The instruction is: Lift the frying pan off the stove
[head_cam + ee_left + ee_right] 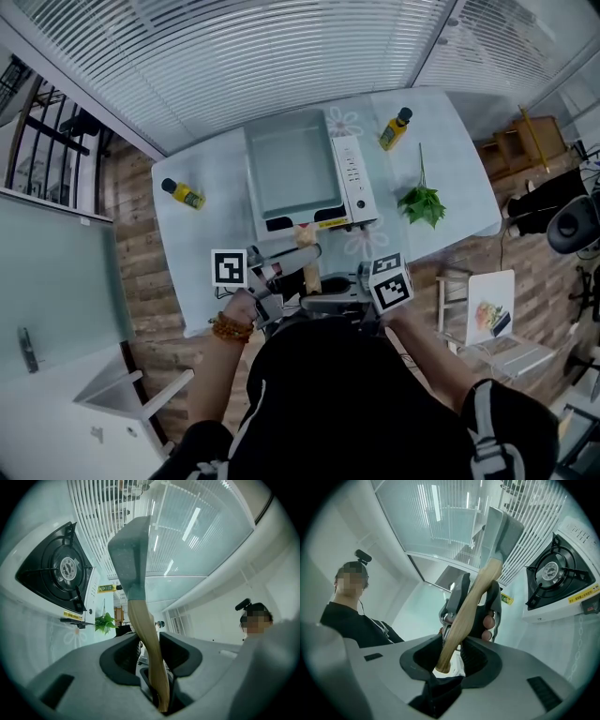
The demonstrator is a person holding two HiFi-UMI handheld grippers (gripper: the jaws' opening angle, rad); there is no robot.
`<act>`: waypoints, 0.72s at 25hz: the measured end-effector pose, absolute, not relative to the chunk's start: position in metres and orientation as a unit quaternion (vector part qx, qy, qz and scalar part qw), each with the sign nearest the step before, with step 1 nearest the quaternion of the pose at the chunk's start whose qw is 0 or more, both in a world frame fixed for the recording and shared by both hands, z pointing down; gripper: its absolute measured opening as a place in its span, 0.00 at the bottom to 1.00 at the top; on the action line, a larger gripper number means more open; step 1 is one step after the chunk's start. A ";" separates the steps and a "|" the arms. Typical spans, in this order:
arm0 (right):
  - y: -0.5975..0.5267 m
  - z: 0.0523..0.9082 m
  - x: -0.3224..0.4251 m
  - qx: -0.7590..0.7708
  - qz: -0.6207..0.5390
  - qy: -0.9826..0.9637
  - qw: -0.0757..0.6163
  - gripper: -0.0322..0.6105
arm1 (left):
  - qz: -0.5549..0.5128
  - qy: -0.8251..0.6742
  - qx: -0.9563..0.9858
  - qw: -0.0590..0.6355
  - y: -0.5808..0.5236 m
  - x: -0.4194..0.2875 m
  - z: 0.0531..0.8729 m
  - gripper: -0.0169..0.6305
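Over the white stove (28, 606) and clear of its black burner (63, 571), the square grey frying pan (131, 550) hangs edge-on, its smooth tan wooden handle (147, 634) running back toward the person. The left gripper (150, 656) clamps it mid-length, nearer the pan. The right gripper (452, 656) clamps its rounded end.

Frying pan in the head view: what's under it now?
From the head view the frying pan covers the cooking side of the stove, so nothing below shows. Both gripper views show the black burner bare, with the pan raised clear of it.
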State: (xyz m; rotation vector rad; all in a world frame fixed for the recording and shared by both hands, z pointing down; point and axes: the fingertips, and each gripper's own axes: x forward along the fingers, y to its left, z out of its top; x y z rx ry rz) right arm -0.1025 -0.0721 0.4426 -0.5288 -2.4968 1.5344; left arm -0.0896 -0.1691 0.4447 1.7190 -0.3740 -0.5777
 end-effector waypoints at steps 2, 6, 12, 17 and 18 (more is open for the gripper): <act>-0.072 0.442 -0.103 -0.177 0.513 -0.836 0.081 0.22 | -0.248 -0.164 0.740 0.603 -0.169 -0.090 0.446 0.23; -0.071 0.442 -0.103 -0.178 0.516 -0.835 0.077 0.22 | -0.245 -0.162 0.741 0.604 -0.168 -0.090 0.445 0.23; -0.073 0.442 -0.105 -0.180 0.516 -0.834 0.075 0.22 | -0.248 -0.165 0.738 0.605 -0.170 -0.092 0.446 0.23; -0.073 0.443 -0.109 -0.175 0.523 -0.831 0.076 0.22 | -0.248 -0.166 0.737 0.606 -0.170 -0.095 0.446 0.24; -0.073 0.443 -0.109 -0.177 0.522 -0.831 0.076 0.22 | -0.247 -0.166 0.738 0.606 -0.170 -0.095 0.447 0.24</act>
